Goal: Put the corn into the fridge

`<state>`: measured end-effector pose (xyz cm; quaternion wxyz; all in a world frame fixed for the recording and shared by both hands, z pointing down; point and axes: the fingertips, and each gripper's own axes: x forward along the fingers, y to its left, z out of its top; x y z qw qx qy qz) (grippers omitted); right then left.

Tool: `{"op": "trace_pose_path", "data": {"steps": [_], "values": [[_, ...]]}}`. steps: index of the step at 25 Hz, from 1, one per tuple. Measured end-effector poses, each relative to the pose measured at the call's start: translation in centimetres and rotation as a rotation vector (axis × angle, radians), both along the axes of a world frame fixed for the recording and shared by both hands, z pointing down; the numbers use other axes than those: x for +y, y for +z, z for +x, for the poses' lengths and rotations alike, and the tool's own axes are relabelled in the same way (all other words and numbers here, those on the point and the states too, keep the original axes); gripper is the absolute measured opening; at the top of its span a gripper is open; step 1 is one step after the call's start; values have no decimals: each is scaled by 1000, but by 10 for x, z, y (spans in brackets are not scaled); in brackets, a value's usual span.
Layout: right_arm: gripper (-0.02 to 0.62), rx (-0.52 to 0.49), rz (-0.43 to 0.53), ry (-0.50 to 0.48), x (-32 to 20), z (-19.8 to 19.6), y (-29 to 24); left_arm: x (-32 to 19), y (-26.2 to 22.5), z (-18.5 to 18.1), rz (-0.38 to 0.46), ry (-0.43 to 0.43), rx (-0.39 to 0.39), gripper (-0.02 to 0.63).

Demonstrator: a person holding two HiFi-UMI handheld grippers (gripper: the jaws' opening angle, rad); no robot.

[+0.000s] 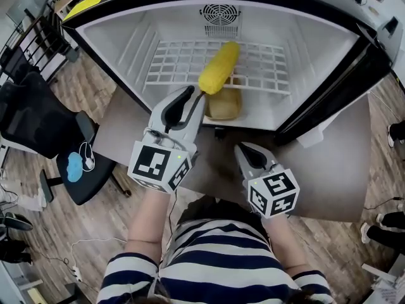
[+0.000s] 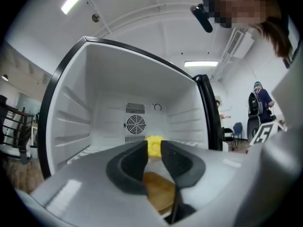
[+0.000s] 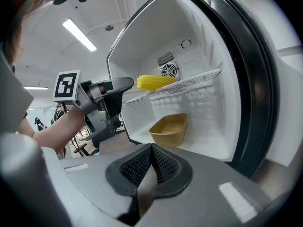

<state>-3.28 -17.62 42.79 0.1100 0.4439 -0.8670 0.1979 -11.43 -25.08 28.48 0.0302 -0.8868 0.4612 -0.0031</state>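
Note:
A yellow corn cob (image 1: 219, 67) hangs just above the white wire shelf (image 1: 171, 62) inside the open fridge (image 1: 126, 43). My left gripper (image 1: 195, 95) is shut on the cob's near end, and the corn (image 2: 154, 144) shows between its dark fingertips. From the right gripper view the corn (image 3: 156, 82) sticks out of the left gripper (image 3: 127, 83) over the shelf (image 3: 199, 79). My right gripper (image 1: 244, 149) is shut on nothing, low and outside the fridge's front edge, its fingertips (image 3: 142, 162) pressed together.
A tan bowl (image 1: 224, 104) sits on the fridge floor under the shelf, also seen as the bowl (image 3: 170, 129). A fan grille (image 1: 221, 14) marks the back wall. The black door frame (image 1: 342, 87) runs along the right. A black office chair (image 1: 35, 122) stands at the left.

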Motion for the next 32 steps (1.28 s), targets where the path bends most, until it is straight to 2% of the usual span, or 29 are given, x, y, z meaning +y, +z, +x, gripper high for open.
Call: {"op": "trace_pose_path", "data": {"steps": [7, 16, 32], "values": [[-8, 1, 0, -11, 1, -3, 0, 1, 15, 1, -82, 67, 34, 0], [-8, 2, -13, -2, 0, -2, 5, -7, 19, 10, -63, 82, -27, 0], [-8, 2, -27, 18, -8, 6, 9, -38, 20, 9, -90, 77, 14, 0]]}}
